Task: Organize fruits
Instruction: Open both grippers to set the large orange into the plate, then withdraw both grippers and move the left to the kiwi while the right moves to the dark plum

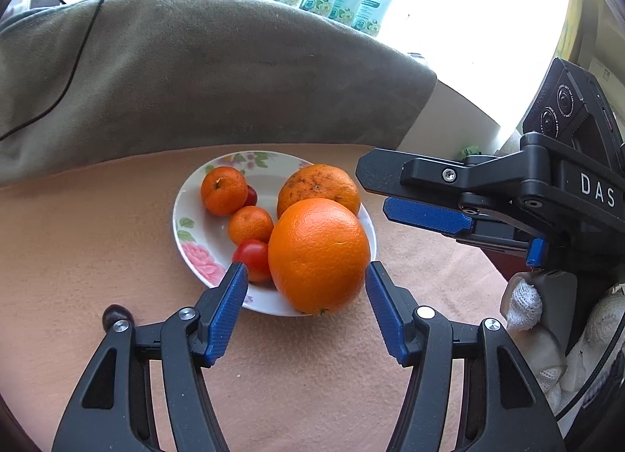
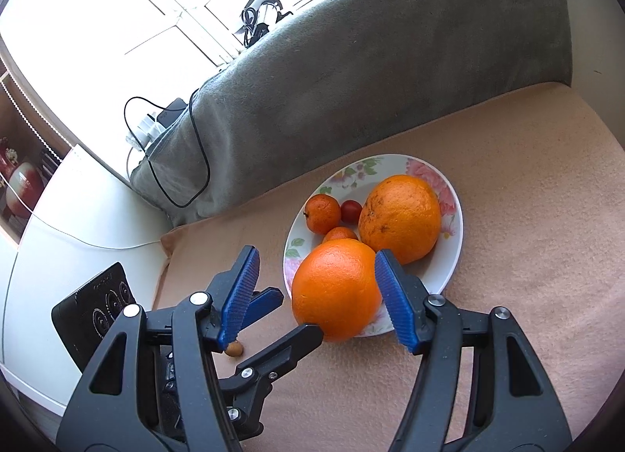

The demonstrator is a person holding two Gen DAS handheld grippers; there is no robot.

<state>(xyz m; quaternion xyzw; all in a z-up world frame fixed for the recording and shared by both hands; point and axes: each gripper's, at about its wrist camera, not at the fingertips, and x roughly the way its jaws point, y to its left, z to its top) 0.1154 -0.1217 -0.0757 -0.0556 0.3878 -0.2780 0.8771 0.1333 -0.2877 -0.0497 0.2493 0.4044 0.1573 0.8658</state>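
A white floral plate (image 1: 195,241) (image 2: 455,245) on the tan cloth holds a bright orange (image 1: 318,254) (image 2: 336,288), a speckled orange (image 1: 318,186) (image 2: 400,217), two mandarins (image 1: 223,190) (image 1: 250,224) (image 2: 322,213) and red cherry tomatoes (image 1: 253,256) (image 2: 350,210). My left gripper (image 1: 306,276) is open, its pads on either side of the bright orange at the plate's near edge; the right pad is beside the fruit. My right gripper (image 2: 316,262) is open and empty above the plate, and shows side-on at the right of the left wrist view (image 1: 406,194).
A grey blanket (image 1: 195,81) (image 2: 371,73) is draped over the back, with a black cable (image 2: 195,163) on it. A small dark fruit (image 1: 113,315) lies on the cloth left of my left gripper; a small brown one (image 2: 233,348) lies there in the right wrist view. White furniture (image 2: 78,225) stands at the left.
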